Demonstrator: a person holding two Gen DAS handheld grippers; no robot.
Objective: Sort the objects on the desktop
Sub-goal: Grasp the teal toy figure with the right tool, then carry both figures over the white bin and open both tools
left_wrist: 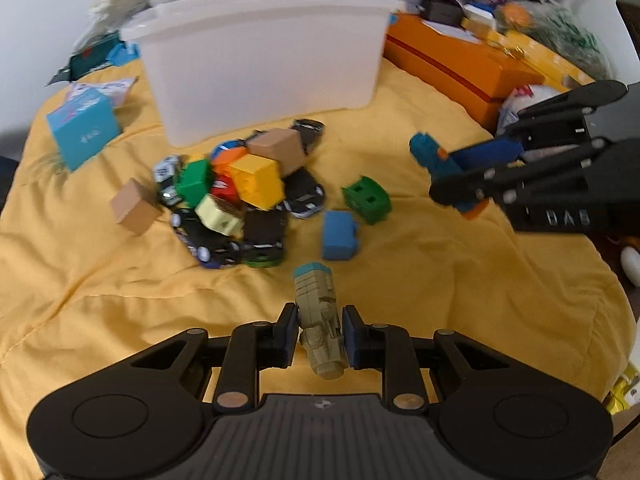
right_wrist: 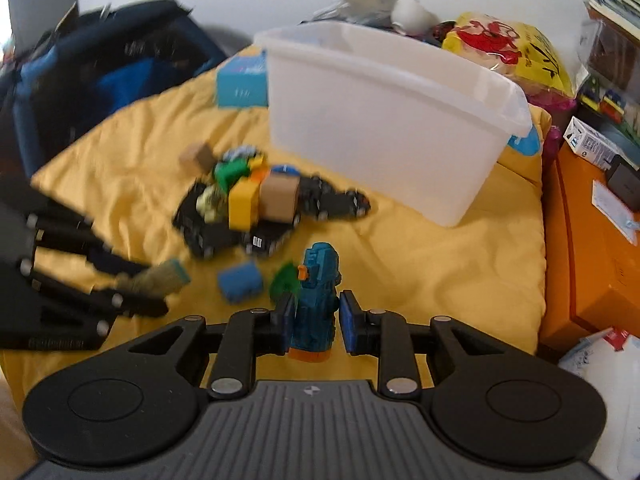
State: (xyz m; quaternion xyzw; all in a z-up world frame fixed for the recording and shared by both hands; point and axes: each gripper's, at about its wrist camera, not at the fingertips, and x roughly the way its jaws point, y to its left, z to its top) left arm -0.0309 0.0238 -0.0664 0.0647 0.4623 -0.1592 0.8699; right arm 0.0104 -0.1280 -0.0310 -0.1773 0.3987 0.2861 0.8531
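My left gripper (left_wrist: 319,332) is shut on a khaki toy figure with a teal cap (left_wrist: 318,312), held over the yellow cloth. The right wrist view shows the same left gripper (right_wrist: 132,284) and khaki figure (right_wrist: 160,278) at the left. A teal-blue toy figure with an orange base (right_wrist: 316,300) stands between the pads of my right gripper (right_wrist: 316,324), which is shut on it. In the left wrist view the right gripper (left_wrist: 452,176) holds that teal figure (left_wrist: 434,158) at the right. A heap of coloured blocks and black toy cars (left_wrist: 240,188) lies before a white plastic bin (left_wrist: 260,60).
A blue block (left_wrist: 339,236) and a green block (left_wrist: 367,199) lie loose beside the heap, and a tan cube (left_wrist: 134,206) lies to its left. A light-blue box (left_wrist: 84,132) stands far left, and an orange box (left_wrist: 460,64) flanks the bin on the right. A dark bag (right_wrist: 100,68) borders the cloth.
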